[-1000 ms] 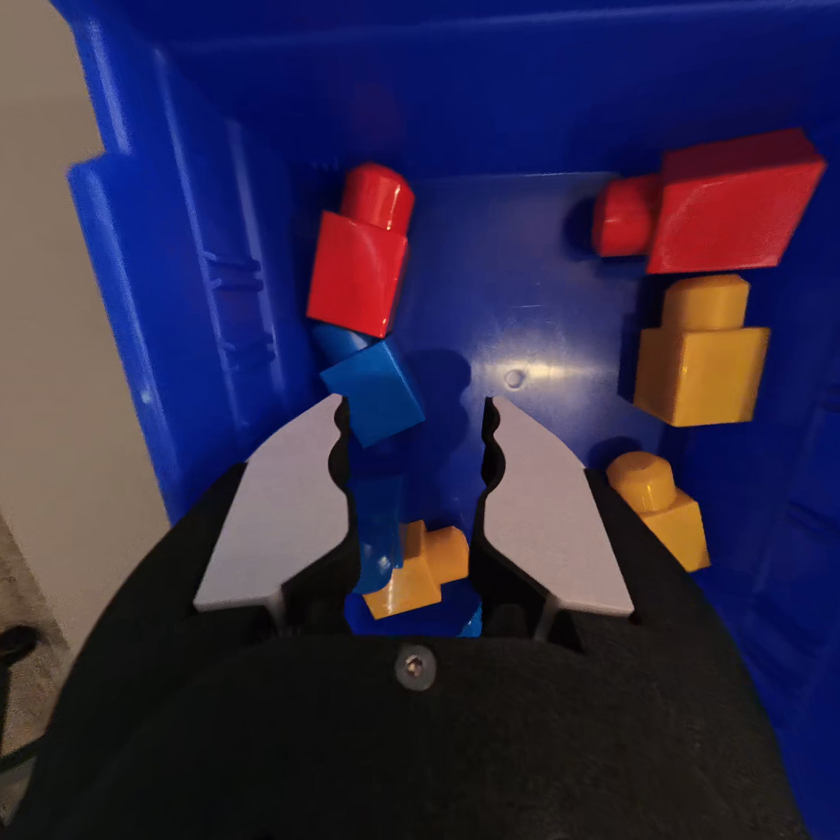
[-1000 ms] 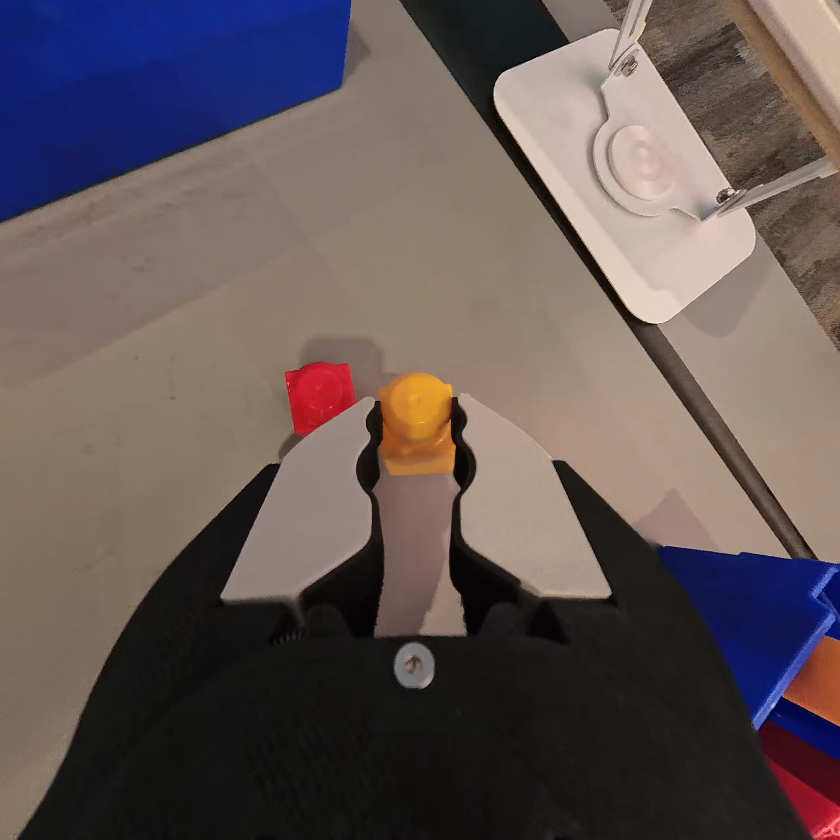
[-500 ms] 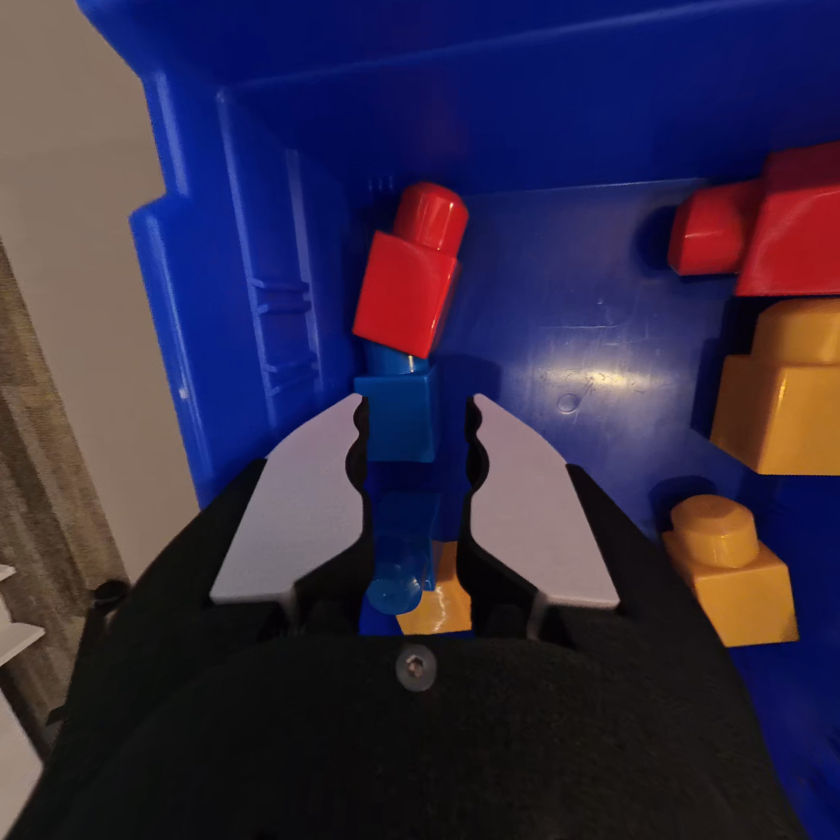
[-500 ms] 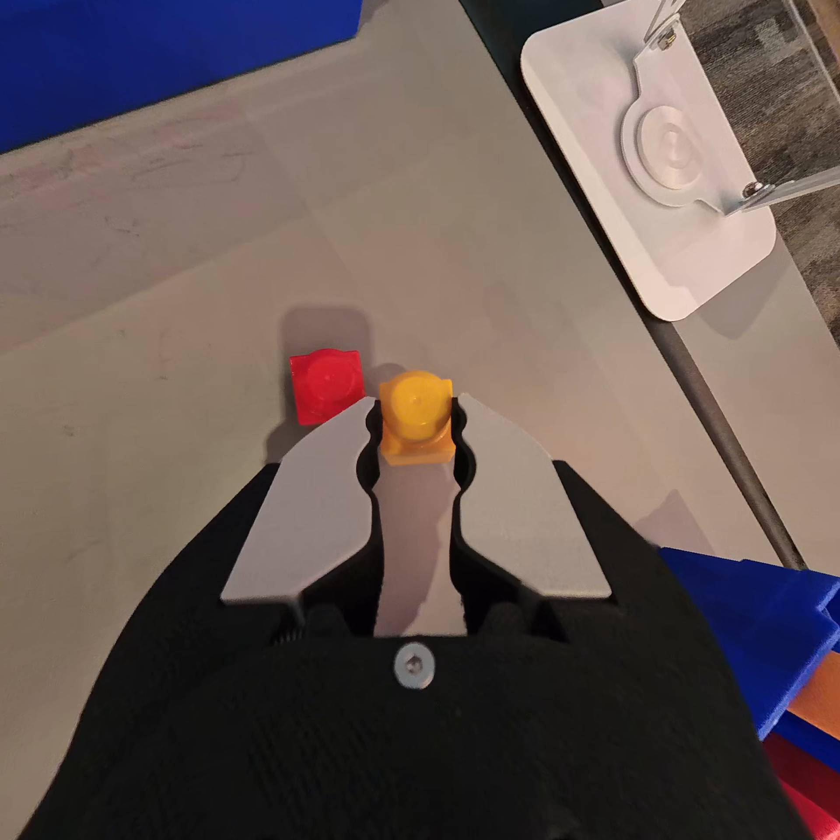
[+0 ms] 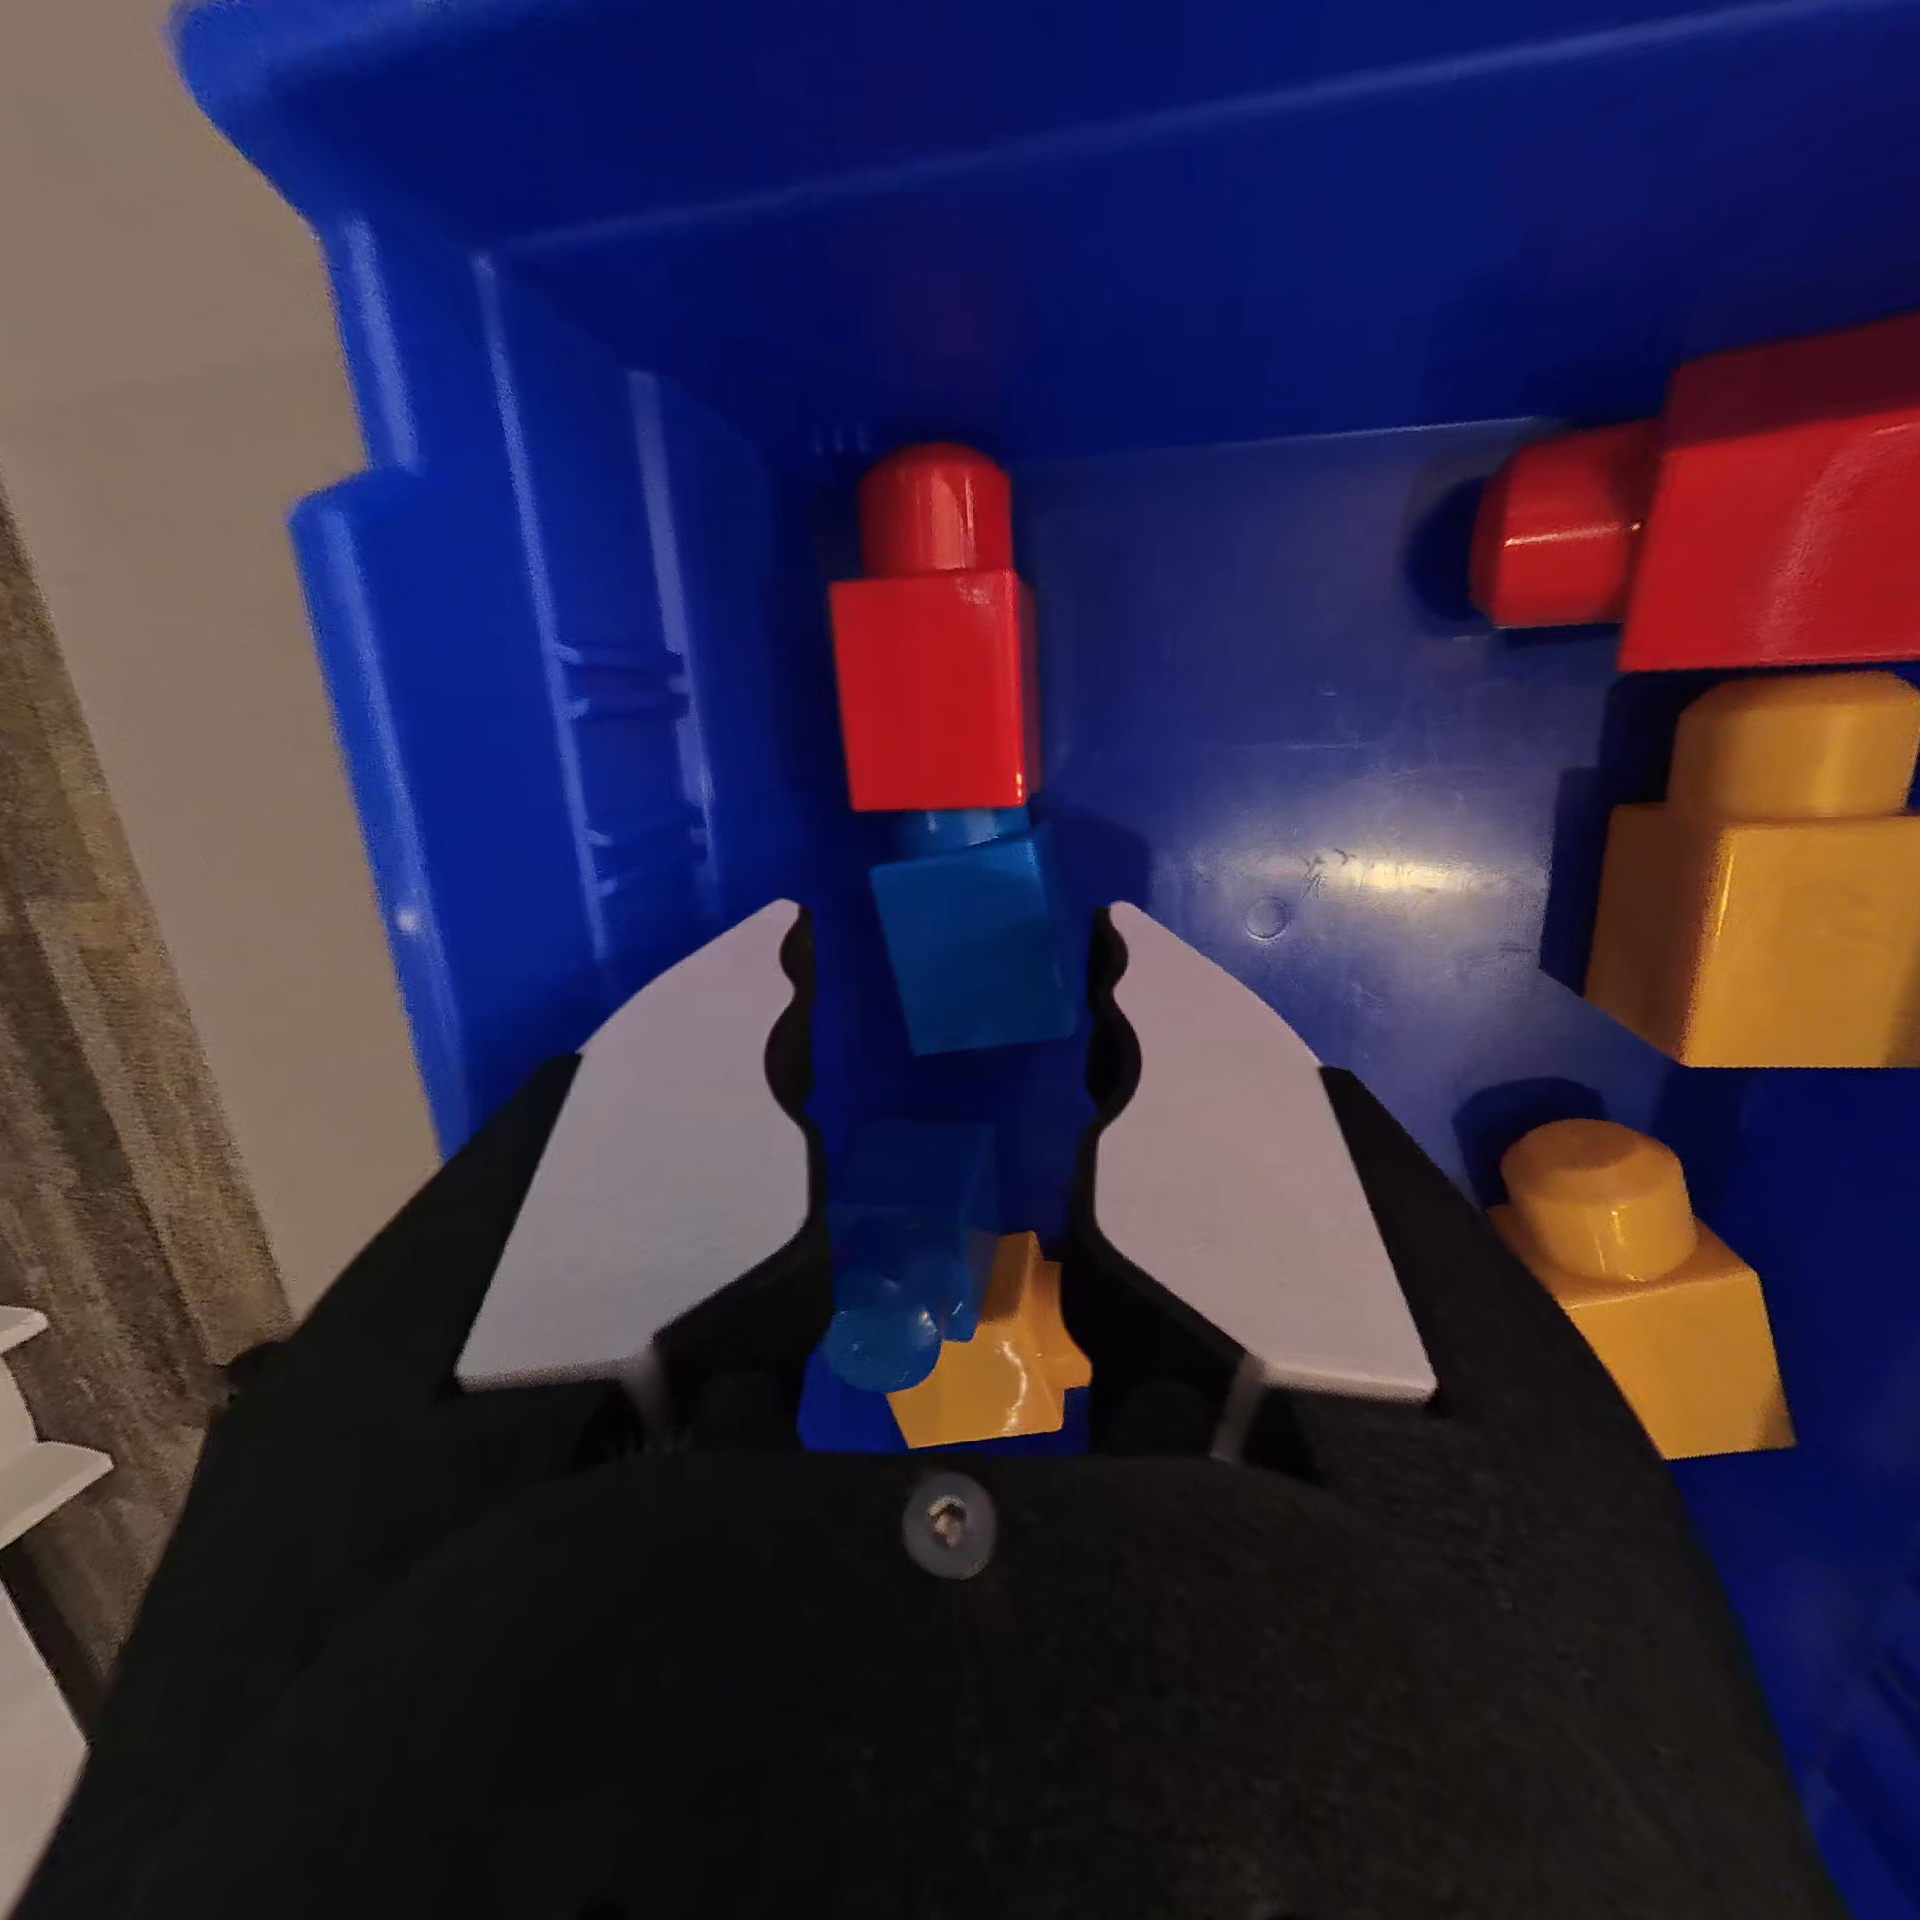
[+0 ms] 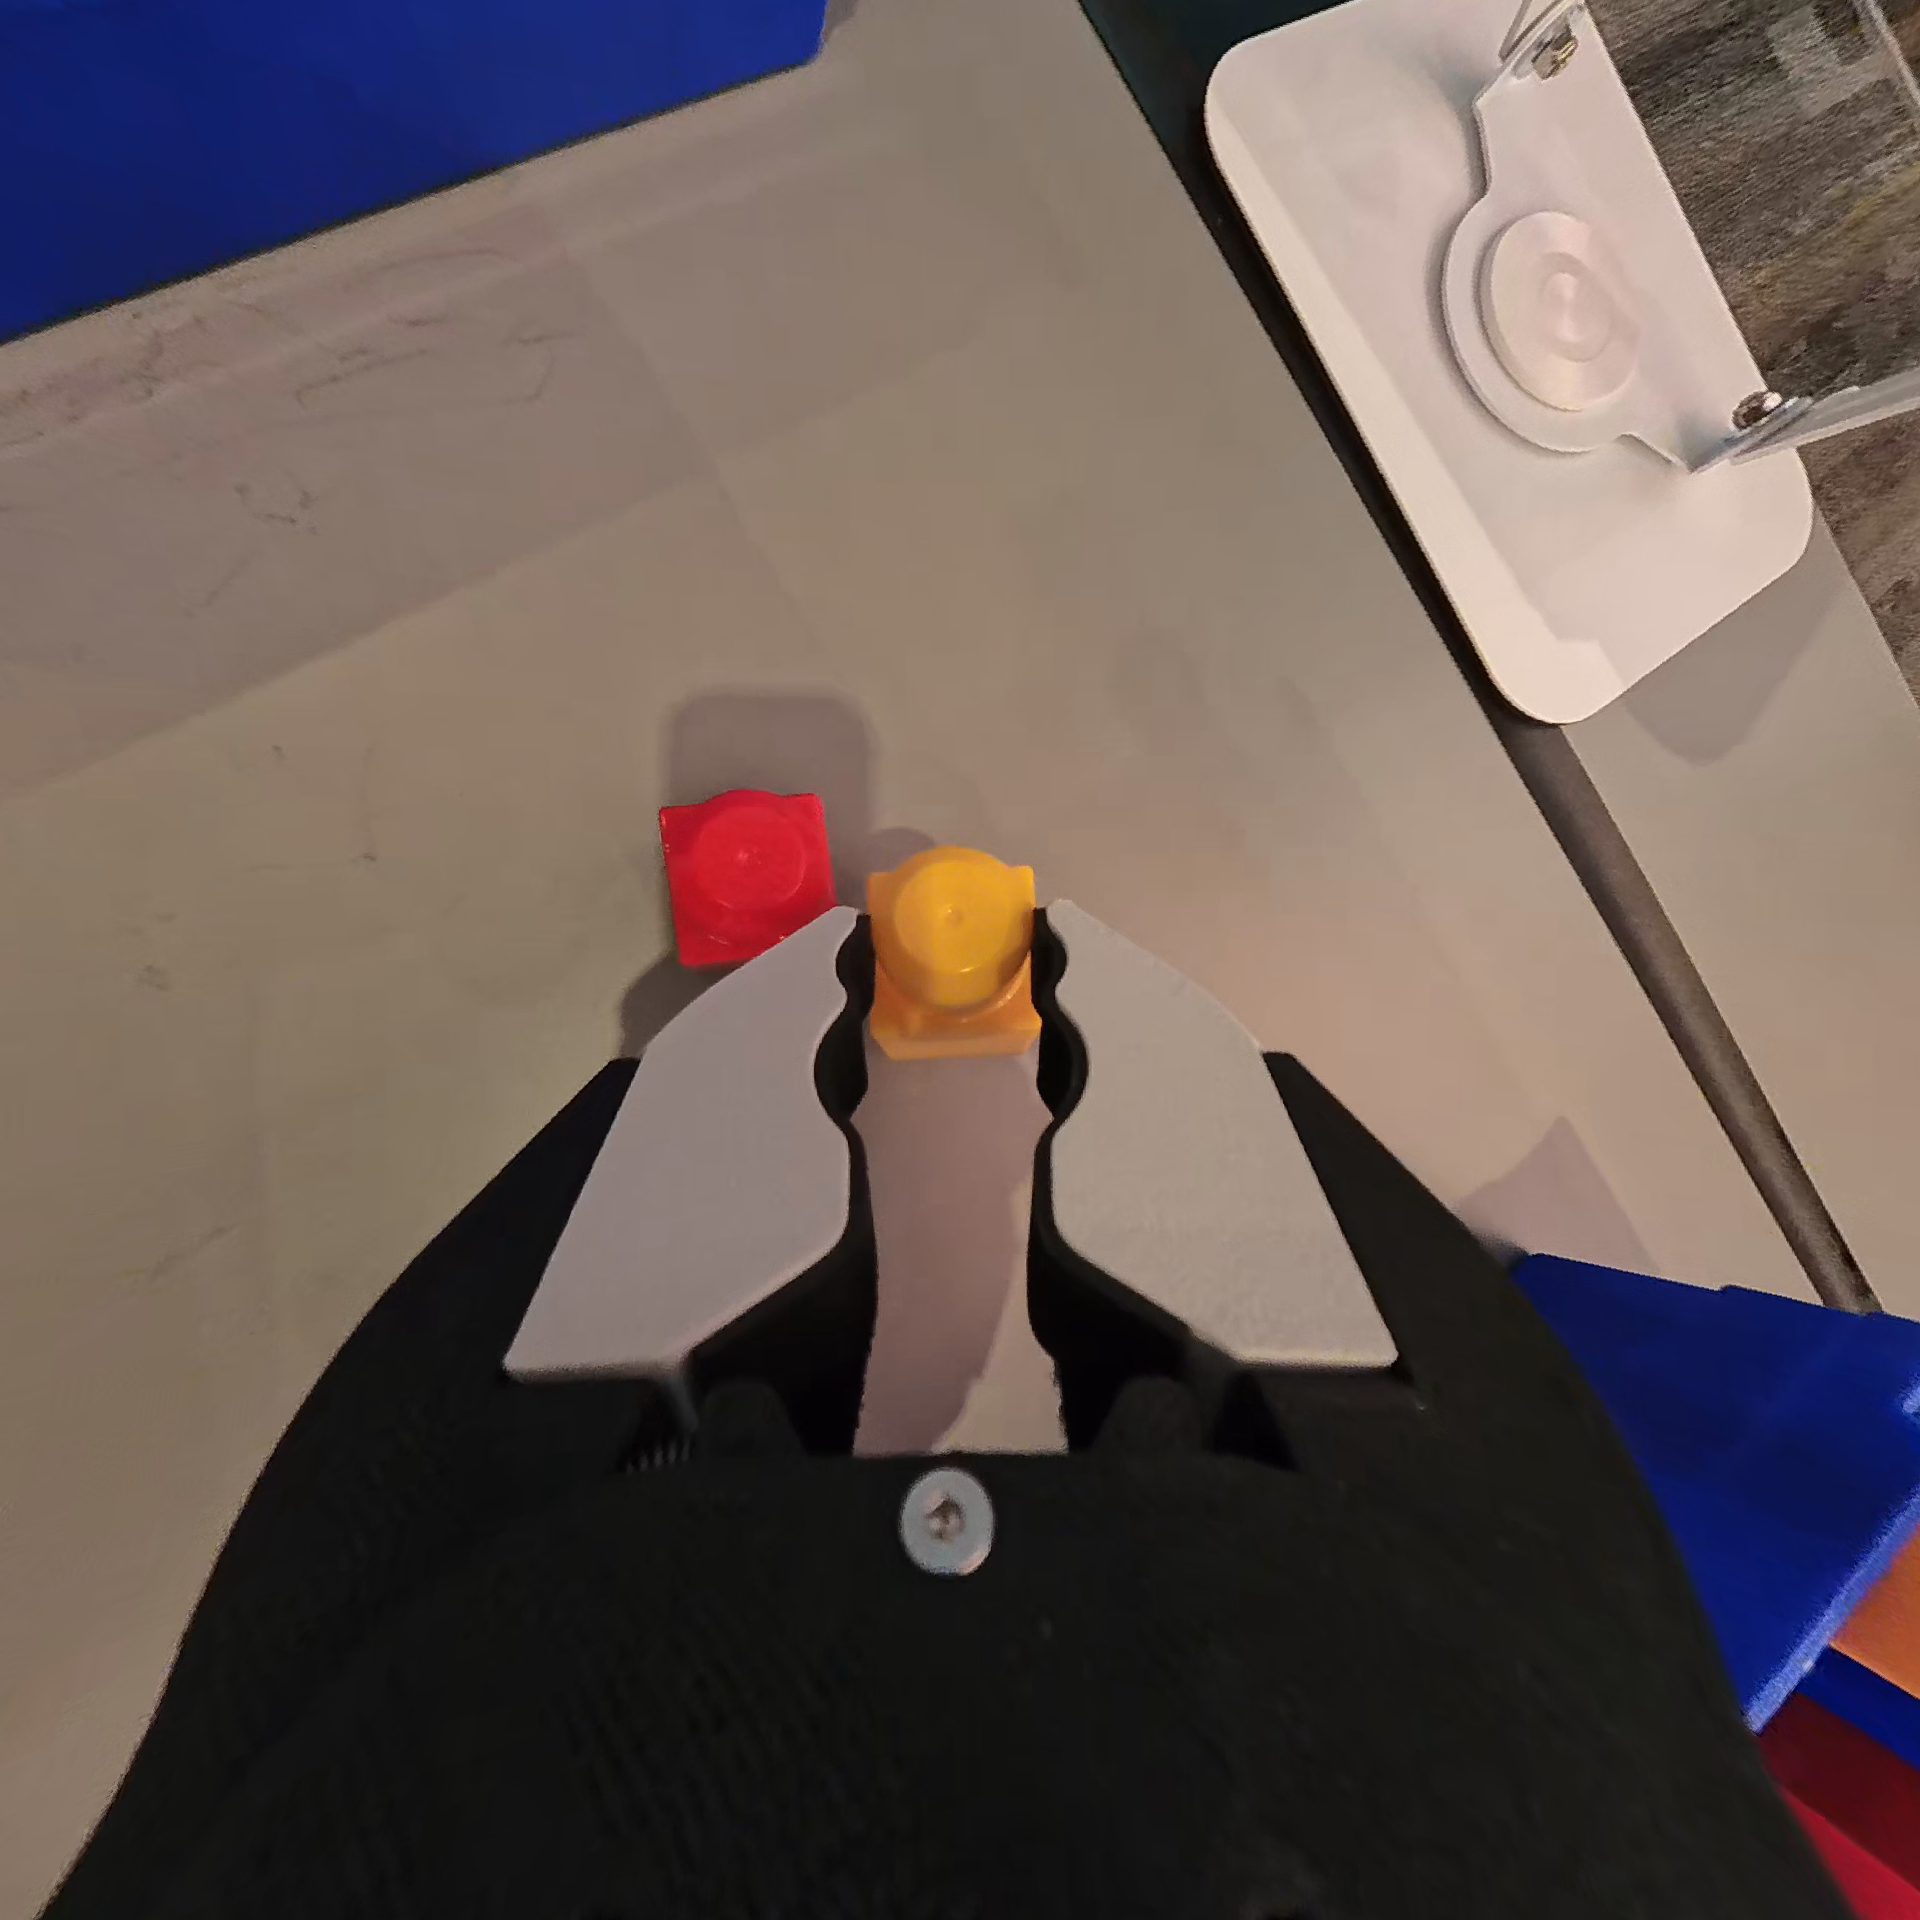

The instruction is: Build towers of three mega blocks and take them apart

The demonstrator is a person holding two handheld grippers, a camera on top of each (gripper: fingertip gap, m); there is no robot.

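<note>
Grey desk (image 6: pixel 436 582) carries a red block (image 6: pixel 746 875) near its middle, stud up, and just beside it the right gripper (image 6: pixel 951 961) pinches a yellow block (image 6: pixel 952 951) upright, likely to stack it. Inside the blue bin (image 5: pixel 1299 260), along its left wall, the left gripper (image 5: pixel 948 977) straddles a blue block (image 5: pixel 971 945) plugged under a red brick (image 5: pixel 935 686); its jaws seem not yet to press, though blur leaves that unsure.

The bin (image 5: pixel 540 727) held seven blocks: two red blocks (image 5: pixel 935 686), two blue blocks (image 5: pixel 971 945) and three yellow blocks (image 5: pixel 1766 914), though more might have lain hidden under the gripper. On the table (image 6: pixel 416 1039) were two more, one red block (image 6: pixel 743 873) and one yellow block (image 6: pixel 951 945), plus one white stand base (image 6: pixel 1455 416).
</note>
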